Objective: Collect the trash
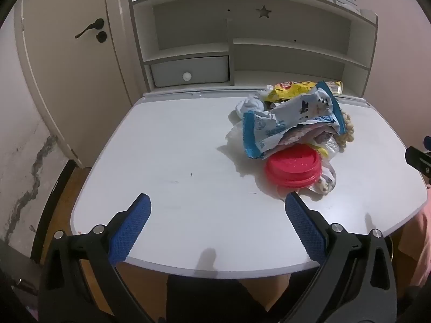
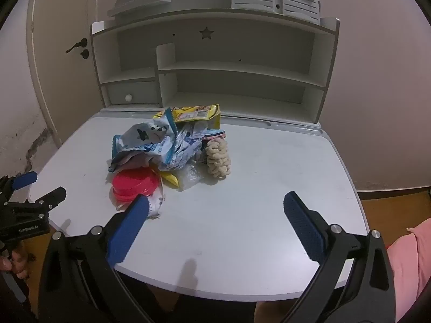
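The white rounded counter (image 1: 167, 161) spreads ahead of both tongs. A heap of trash lies on it, ahead and right of the left tongs (image 1: 218, 204), ahead and left of the right tongs (image 2: 215, 204): a crumpled blue-and-white plastic wrapper (image 1: 291, 123), a yellow snack bag (image 2: 196, 113), then a round red plastic lid (image 1: 293, 168) nearest. Both tongs gape wide, holding nothing.

White desk (image 1: 175, 161) with shelf hutch (image 1: 269, 40), cream door (image 1: 67, 67), cracked wall (image 1: 24, 175).

Both wrists face shared desk (image 1: 175, 161)
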`<state>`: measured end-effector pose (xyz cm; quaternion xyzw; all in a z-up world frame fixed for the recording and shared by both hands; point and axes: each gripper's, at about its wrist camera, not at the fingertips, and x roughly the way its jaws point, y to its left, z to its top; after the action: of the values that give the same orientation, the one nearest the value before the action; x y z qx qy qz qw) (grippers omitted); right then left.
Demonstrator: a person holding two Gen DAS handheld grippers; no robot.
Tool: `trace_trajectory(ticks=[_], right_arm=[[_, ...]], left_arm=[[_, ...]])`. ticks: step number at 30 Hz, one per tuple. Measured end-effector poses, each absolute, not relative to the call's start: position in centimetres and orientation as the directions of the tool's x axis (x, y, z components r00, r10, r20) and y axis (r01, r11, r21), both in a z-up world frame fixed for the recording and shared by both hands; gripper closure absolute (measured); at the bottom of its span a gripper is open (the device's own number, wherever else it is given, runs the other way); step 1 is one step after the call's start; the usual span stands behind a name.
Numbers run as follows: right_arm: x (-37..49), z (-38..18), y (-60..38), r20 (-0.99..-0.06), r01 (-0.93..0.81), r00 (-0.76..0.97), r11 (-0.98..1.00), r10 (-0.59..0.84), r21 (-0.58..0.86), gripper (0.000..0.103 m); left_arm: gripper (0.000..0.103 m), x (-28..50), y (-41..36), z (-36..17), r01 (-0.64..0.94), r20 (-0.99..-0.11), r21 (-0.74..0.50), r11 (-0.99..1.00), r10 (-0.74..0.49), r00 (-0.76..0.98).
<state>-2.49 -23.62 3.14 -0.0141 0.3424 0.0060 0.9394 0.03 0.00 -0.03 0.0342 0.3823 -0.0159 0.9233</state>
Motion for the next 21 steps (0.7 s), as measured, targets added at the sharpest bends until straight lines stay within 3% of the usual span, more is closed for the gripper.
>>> trace_trajectory(ticks=[21], right_arm=[[-2.11,3.14,-22.89,-0.645,-0.039,0.764,0.999,0.013,-0.026,0.006]], left_arm=[[0.006,-0.16,0.57,0.16,0.044,-0.696,0.067,0.997,0.015,0.718]])
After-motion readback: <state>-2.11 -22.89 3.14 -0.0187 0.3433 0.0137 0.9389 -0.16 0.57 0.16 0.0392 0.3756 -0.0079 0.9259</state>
